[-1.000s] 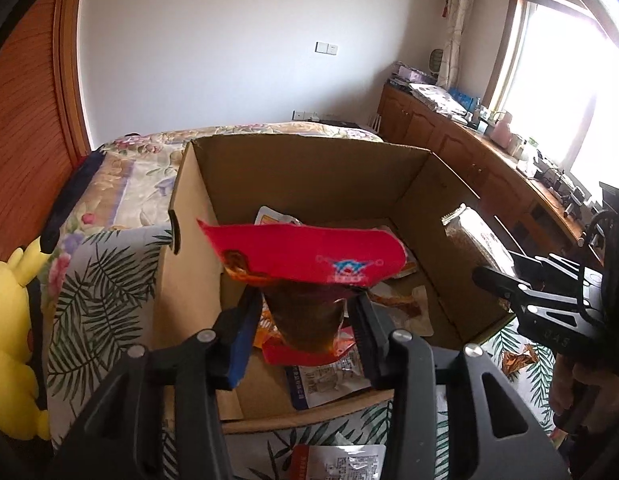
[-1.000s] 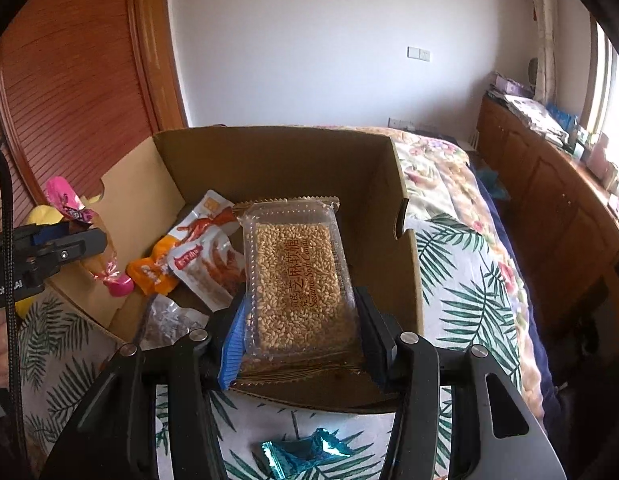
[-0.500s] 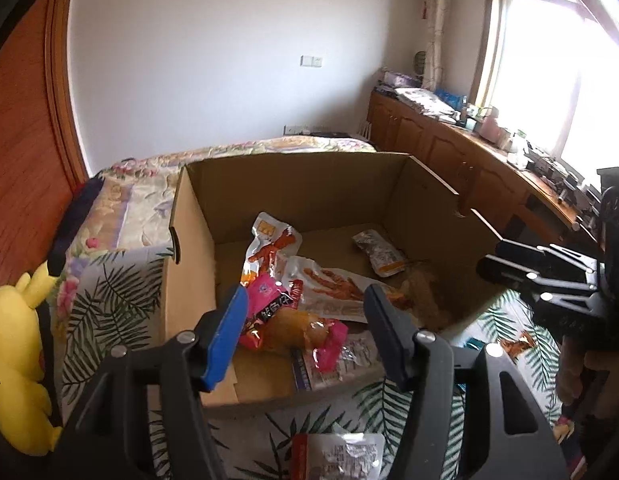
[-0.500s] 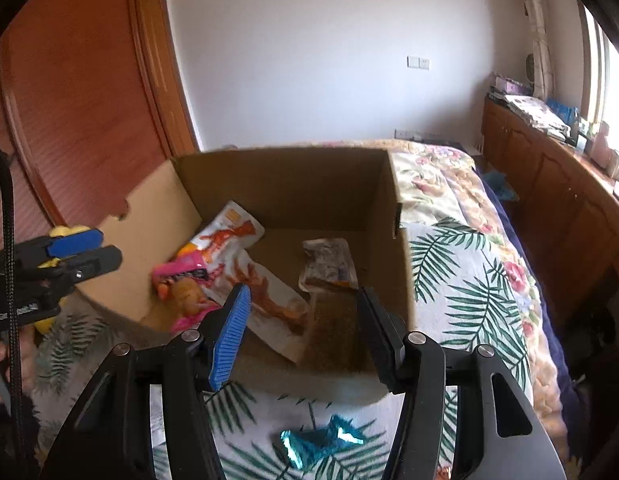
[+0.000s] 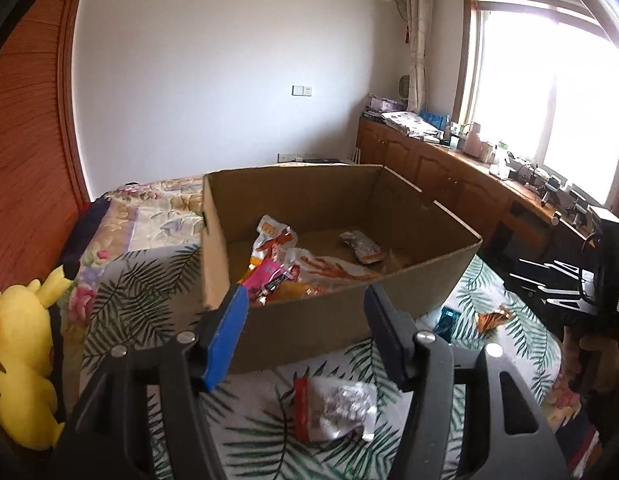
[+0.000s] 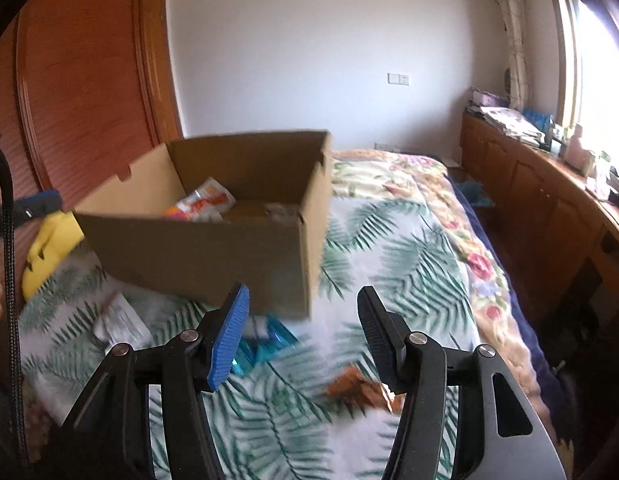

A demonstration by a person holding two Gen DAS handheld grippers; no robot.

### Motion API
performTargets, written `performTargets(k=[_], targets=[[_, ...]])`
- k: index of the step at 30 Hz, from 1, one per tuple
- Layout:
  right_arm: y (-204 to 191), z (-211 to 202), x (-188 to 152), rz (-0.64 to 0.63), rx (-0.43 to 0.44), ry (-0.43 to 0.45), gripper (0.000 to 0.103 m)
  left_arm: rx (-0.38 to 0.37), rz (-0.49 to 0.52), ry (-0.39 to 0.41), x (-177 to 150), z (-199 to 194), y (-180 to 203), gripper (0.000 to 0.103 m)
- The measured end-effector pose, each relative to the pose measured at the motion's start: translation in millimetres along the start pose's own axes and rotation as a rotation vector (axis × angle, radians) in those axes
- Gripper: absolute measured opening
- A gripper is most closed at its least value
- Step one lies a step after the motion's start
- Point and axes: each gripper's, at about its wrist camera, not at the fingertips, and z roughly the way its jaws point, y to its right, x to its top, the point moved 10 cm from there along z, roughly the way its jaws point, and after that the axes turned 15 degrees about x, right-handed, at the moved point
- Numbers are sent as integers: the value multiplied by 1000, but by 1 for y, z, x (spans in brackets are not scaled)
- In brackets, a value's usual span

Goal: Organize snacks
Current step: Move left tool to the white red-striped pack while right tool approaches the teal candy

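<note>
The bed (image 6: 393, 248) carried the box (image 5: 337, 312), which already held several snack packets (image 5: 309, 264). Three snacks lay outside it on the bedspread: a clear packet (image 5: 333, 408), a teal wrapper (image 6: 265, 348) and an orange wrapper (image 6: 361, 392). Left tongs (image 5: 305, 336) and right tongs (image 6: 303, 336) both gaped wide, holding nothing. Most seemed done.

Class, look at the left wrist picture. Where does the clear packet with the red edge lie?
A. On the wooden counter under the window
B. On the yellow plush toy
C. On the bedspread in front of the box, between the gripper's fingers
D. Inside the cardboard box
C: the clear packet with the red edge lies on the leaf-print bedspread, outside the cardboard box, below the open left gripper.
</note>
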Motion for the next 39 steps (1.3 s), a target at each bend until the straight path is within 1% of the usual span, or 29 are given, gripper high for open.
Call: performTargets(k=[2,6,11,15,21,24,28,30,32,35,37,39], targets=[[7,2,-17,6,-7,-27,58,10,-9,2,-10,-4,-6,60],[23,8,-43,29,-23,-73,58,18,-16,-28,-38,-3,-18,60],[34,15,-57,63,-25,-92,58,53,17,-72,-74,3,-29,60],[30,20,-59,87,5,-96,58,54,-1,-115,-94,11,-35,60],[9,35,-55,83,53,-105,57,47,-2,-143,-107,18,-30,60],[-1,49,-54,91,78,-132,56,39,8,-145,-110,17,-24,60],[-4,68,-56,126,95,-162,56,31,17,-149,-111,18,-18,60],[-4,76,-55,136,91,-166,55,26,23,-154,-113,19,-14,60],[-2,82,-54,129,67,-178,55,20,30,-157,-115,20,-10,60],[-2,92,-54,126,55,-198,46,11,34,-166,-117,22,-3,60],[-2,97,-54,120,41,-207,45,4,37,-172,-118,23,2,60],[-5,100,-52,103,31,-213,40,0,40,-171,-119,25,7,60]])
